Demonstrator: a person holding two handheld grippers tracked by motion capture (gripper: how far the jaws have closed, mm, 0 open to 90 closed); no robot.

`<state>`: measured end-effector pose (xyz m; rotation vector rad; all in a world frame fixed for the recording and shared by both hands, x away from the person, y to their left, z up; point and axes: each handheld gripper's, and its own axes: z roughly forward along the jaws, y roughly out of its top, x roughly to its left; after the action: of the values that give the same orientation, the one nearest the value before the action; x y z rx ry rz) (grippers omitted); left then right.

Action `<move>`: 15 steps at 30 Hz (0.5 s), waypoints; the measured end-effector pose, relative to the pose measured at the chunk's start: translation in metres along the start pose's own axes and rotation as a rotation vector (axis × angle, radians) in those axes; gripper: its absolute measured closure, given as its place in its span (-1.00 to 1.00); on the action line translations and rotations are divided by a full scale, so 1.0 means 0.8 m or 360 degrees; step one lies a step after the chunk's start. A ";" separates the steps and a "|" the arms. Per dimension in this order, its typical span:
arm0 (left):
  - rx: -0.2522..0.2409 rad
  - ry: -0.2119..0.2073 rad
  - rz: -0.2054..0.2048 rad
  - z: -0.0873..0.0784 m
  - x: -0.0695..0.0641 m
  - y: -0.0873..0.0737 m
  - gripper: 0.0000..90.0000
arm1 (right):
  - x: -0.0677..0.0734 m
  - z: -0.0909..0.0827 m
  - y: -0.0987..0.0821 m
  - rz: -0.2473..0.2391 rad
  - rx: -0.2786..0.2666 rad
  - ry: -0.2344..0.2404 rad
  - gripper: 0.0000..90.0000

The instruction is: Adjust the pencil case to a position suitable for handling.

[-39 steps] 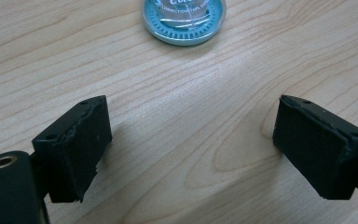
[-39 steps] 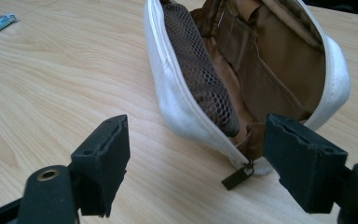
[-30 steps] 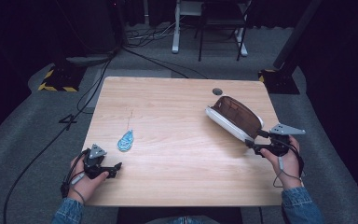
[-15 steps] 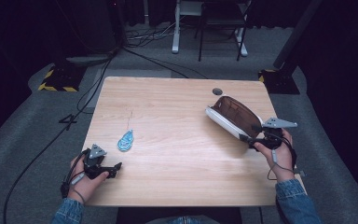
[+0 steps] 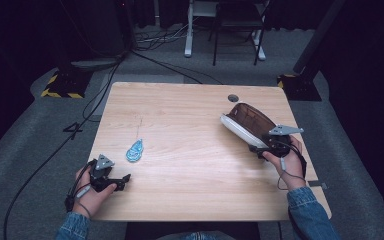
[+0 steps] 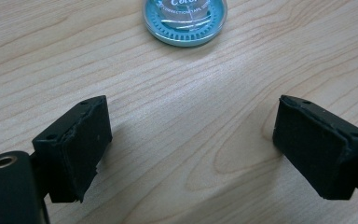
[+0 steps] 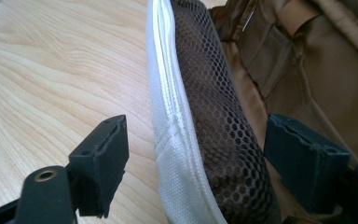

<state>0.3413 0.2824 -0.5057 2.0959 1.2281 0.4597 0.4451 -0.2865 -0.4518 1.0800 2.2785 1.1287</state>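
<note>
A brown pouch with a white zipped edge [image 5: 246, 122] lies open on the right side of the wooden table [image 5: 190, 115]. My right gripper [image 5: 260, 146] is at its near end, open, its jaws straddling the white rim and brown mesh wall [image 7: 200, 121] without pinching them. A small blue round case [image 5: 135, 150] with a clear lid rests left of centre; it shows at the top of the left gripper view [image 6: 185, 21]. My left gripper [image 5: 123, 180] sits low near the front left edge, open and empty, a short way behind the case.
A small dark round hole [image 5: 233, 98] sits in the tabletop near the far right edge. Beyond the table, cables, a yellow-black striped base [image 5: 60, 85] and desk legs stand on the grey floor.
The right gripper has moved forward and left, bringing its jaws around the near end of the pouch rim. The left gripper and the blue case have stayed put.
</note>
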 end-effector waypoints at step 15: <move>0.0000 0.0000 0.0000 0.000 0.000 0.000 -0.74 | 0.002 0.017 0.001 -0.0149 0.0121 -0.0061 0.08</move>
<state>0.3413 0.2823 -0.5057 2.0960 1.2282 0.4598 0.4526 -0.2786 -0.4595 1.0021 2.3329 0.9841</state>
